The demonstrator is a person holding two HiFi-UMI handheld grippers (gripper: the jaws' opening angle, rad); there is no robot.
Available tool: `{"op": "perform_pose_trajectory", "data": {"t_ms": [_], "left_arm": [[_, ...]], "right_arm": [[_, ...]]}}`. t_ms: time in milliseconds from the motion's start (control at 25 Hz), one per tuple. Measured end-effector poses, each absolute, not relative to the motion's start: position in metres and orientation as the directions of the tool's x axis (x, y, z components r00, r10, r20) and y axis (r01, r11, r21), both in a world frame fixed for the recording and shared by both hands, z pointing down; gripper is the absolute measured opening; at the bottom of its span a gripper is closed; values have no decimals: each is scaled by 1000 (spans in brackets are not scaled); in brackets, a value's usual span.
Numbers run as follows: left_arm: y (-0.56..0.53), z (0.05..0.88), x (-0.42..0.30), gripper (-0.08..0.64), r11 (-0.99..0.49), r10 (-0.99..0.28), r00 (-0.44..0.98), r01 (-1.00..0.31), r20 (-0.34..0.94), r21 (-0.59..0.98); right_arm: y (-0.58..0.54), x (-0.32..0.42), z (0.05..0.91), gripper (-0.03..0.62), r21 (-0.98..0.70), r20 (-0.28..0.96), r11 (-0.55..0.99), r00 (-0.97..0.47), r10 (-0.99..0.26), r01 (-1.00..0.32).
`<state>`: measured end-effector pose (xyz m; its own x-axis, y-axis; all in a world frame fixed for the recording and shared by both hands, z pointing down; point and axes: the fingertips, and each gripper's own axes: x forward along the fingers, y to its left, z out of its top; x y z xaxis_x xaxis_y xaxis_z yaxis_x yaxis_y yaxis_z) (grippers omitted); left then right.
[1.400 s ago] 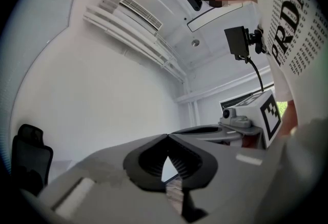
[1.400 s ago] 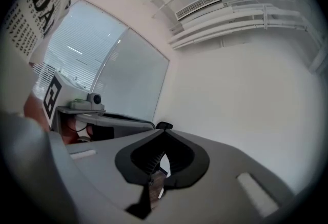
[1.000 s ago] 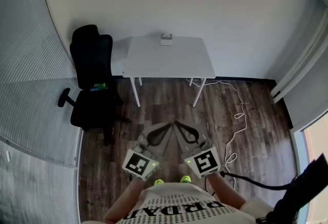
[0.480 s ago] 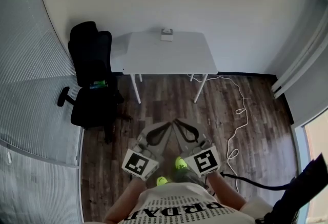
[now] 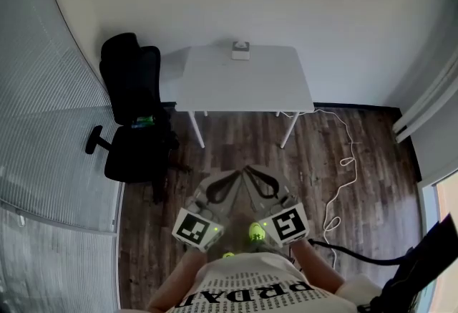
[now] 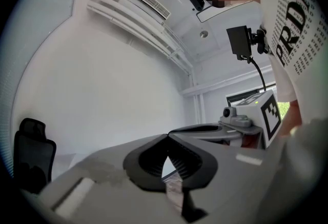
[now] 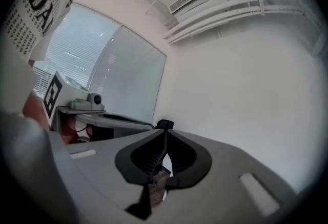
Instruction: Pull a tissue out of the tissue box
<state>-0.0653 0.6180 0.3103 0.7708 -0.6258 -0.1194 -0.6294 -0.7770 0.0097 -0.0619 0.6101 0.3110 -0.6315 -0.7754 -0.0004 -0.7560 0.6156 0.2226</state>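
**Two closed grippers held side by side, well away from the tissue box**

The left gripper [image 6: 166,138] has its jaws pressed together at the tips with nothing between them. Only a narrow leaf-shaped gap shows lower down, between the ribbed pads. The right gripper [image 7: 165,135] is the same: jaws closed tip to tip and empty.

In the head view the two grippers sit just beside each other in front of the person's chest, their tips nearly meeting. Each carries one marker cube [image 5: 195,228], two in all. The hands are mostly hidden behind the cubes.

Below the grippers are two bright green shoes on the wooden floor [image 5: 236,154]. One shoe [image 5: 255,233] shows clearly, the other only as a sliver.

The tissue box [image 5: 240,51] stands well apart from both grippers. It is on the far edge of one white surface [image 5: 215,82], close to the wall. It is small and too distant for detail, and whether a tissue pokes out cannot be told.

One black office chair [image 5: 132,104] stands left of the surface. A small green object [image 5: 145,120] lies on its seat, too small to identify.

One white cable [image 5: 343,168] loops over the floor at the right. One black cable [image 5: 358,258] runs off towards the lower right corner. The person's printed shirt is cut off by the bottom edge.
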Motion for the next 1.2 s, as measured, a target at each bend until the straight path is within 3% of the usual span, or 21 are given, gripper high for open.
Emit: {"op": "perform_pose_trajectory", "data": {"t_ms": [720,1200], "left_arm": [[493,310,33,-8,-744,-664,739,-669,-115,-2],[456,306,47,-8,-734,-674,727,-679,-131,9]], "right_arm": [[488,36,307,8,235,-4,648,-668,-744,-724],[450,50,306,8,225,3,658,-675,-738,-719]]}}
